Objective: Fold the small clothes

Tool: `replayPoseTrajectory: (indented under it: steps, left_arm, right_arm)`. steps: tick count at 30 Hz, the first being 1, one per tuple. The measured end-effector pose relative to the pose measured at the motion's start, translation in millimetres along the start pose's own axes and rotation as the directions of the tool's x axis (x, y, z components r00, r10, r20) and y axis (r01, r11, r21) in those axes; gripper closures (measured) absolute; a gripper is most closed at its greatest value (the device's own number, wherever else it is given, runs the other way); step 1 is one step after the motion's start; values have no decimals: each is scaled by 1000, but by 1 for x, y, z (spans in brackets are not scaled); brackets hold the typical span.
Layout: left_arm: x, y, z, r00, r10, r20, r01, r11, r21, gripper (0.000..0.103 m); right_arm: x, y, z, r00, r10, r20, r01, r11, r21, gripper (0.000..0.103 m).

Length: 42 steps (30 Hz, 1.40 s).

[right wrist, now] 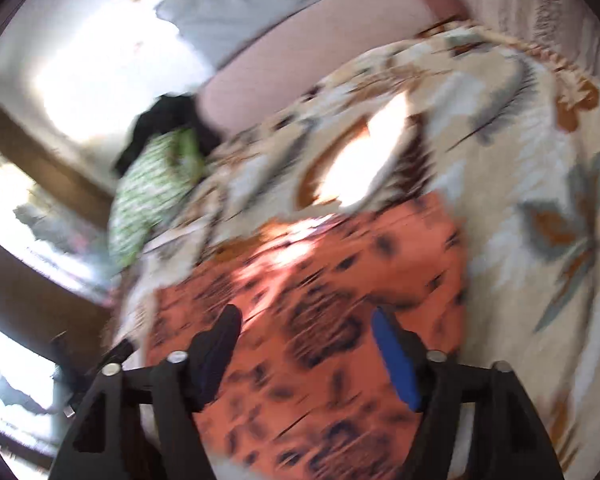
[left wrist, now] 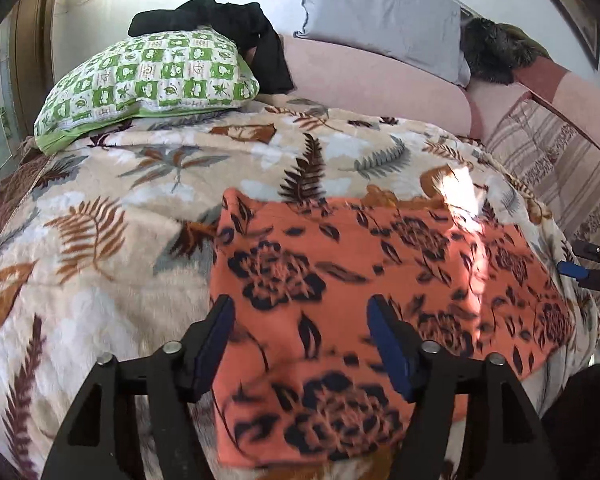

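An orange garment (left wrist: 340, 280) with a dark flower print lies spread flat on the leaf-patterned blanket (left wrist: 120, 200). My left gripper (left wrist: 300, 320) is open and empty, hovering over the garment's left part. My right gripper (right wrist: 306, 328) is open and empty above the same garment (right wrist: 320, 300); that view is blurred by motion. The right gripper also shows at the right edge of the left wrist view (left wrist: 592, 268), just beyond the garment's right edge.
A green-and-white patterned pillow (left wrist: 148, 84) with a black garment (left wrist: 228, 28) on it lies at the back left. A grey pillow (left wrist: 380, 16) and pink bolster (left wrist: 380, 84) lie behind. A striped cloth (left wrist: 548, 172) covers the right side.
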<state>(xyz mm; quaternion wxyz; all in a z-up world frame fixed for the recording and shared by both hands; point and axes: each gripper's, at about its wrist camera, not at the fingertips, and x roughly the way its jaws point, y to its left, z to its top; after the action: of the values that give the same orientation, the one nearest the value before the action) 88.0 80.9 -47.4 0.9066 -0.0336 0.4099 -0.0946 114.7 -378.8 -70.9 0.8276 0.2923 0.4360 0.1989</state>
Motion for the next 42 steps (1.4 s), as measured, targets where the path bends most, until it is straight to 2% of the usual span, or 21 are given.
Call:
replayPoseTrajectory:
  steps: [2,4,6,7,9,10,12,15,17,20,23,24,25,27,30,32,35,36,38,40,42]
  left_arm:
    - [18,1,-16,993,79,-90,-77,997,26,29]
    - [34,11,-30,973,152,-176,-152,988,16,29]
    - [12,22,-30,983,136,-120,-146,987,-73,29]
    - [-2,24,-29,990,124,-71,-130,987,-92,29]
    - [-24,23,-29,993,114,17,-112,990,-91,27]
    - [-26,21,-31,994,111,21,-108,991,-84,25]
    - [-14,17,-40,991,129,-43,-131,990,-45,24]
    - [19,20,-56,947,259,-190,-257,966,34,23]
    - [-1,27,-57,959,248,-134,-254,967,-30,23]
    - [-23,28,-56,964,263,-36,-264,964,-32,23]
    - [2,35,-62,931,331,-151,-333,943,10,22]
    - [6,40,-64,934,312,-174,-319,948,-12,22]
    - [0,42,-63,938,307,-162,-317,948,-39,22]
    - [-14,42,-58,938,326,-120,-334,941,-49,22]
    - [-32,40,-49,946,324,-27,-325,944,-62,22]
    - [-21,40,-42,942,332,-43,-333,942,-48,22]
    - [19,45,-43,904,394,-166,-395,918,27,22]
    - [20,47,-44,908,387,-160,-390,921,12,22]
    - [12,47,-42,912,385,-142,-390,921,-9,22]
    - [-3,44,-35,924,373,-85,-377,926,-30,22]
    - [-15,36,-23,938,346,-26,-347,937,-44,22]
  right_arm:
    - [6,-11,-26,999,-12,-31,14,999,45,30]
    - [10,-50,-46,988,-141,-57,149,974,169,31]
    - [-3,-71,-58,998,-66,7,61,954,294,41]
    - [-11,-67,-59,997,-80,16,72,951,300,40]
    - [-28,-45,-63,992,-108,64,90,968,235,35]
    - [-34,-35,-67,993,-74,90,54,977,205,30]
    - [-33,-28,-76,996,-17,88,1,984,177,27]
    - [-13,-61,-95,987,-156,-27,158,945,287,27]
    - [-26,-63,-102,992,-117,40,98,940,326,29]
    - [-40,-39,-101,989,-122,78,102,969,225,29]
    - [-37,-35,-103,993,-98,66,85,980,178,28]
    - [-33,-42,-103,992,-118,48,106,973,204,28]
    - [-29,-54,-105,988,-155,16,146,957,250,28]
    - [-30,-61,-108,991,-125,38,107,944,313,28]
    - [-41,-42,-103,988,-133,75,112,966,233,28]
    - [-45,-29,-96,991,-96,90,78,980,183,28]
    - [-40,-25,-81,993,-56,108,37,985,169,28]
    - [-35,-31,-77,993,-62,97,44,982,184,28]
    - [-21,-53,-76,987,-160,10,151,951,270,28]
    - [-23,-66,-80,992,-125,8,115,930,349,28]
    - [-30,-58,-73,993,-112,29,97,941,324,27]
